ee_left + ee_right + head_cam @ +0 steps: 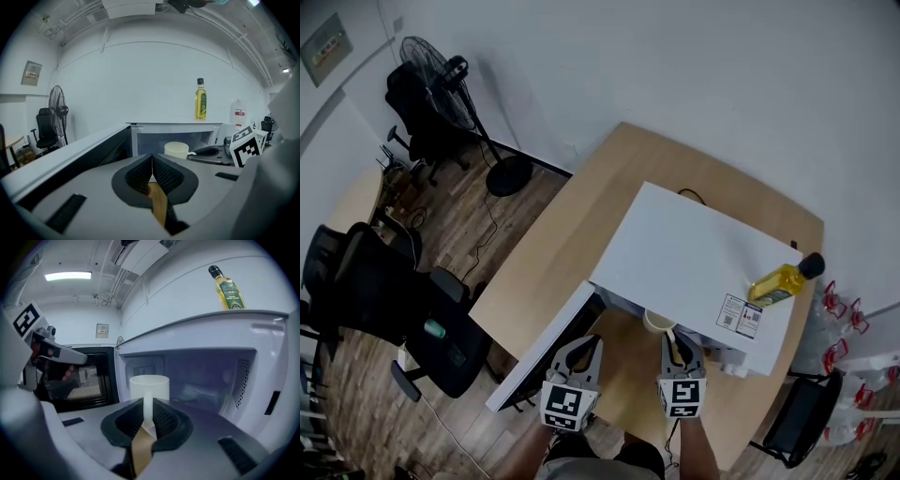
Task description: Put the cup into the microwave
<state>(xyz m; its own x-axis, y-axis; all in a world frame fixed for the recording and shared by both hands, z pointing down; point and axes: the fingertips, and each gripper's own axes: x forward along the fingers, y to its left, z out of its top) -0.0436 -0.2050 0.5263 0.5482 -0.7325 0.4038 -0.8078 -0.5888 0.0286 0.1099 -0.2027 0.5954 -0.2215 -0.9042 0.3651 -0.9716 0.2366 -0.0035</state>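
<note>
Carry level past microwave's (197,296) front edge with right gripper (148,414) clamped on cup (149,386) handle, left gripper (152,169) closed, empty; set down gently

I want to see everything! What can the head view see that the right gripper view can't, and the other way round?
Only the head view shows the standing fan, the black office chairs, the wooden table and the microwave from above. Only the right gripper view shows the microwave's inside with its vented wall, and the right gripper pinching the handle of the cup. Both show the white cup, the yellow oil bottle on top of the microwave, and the open door.
</note>
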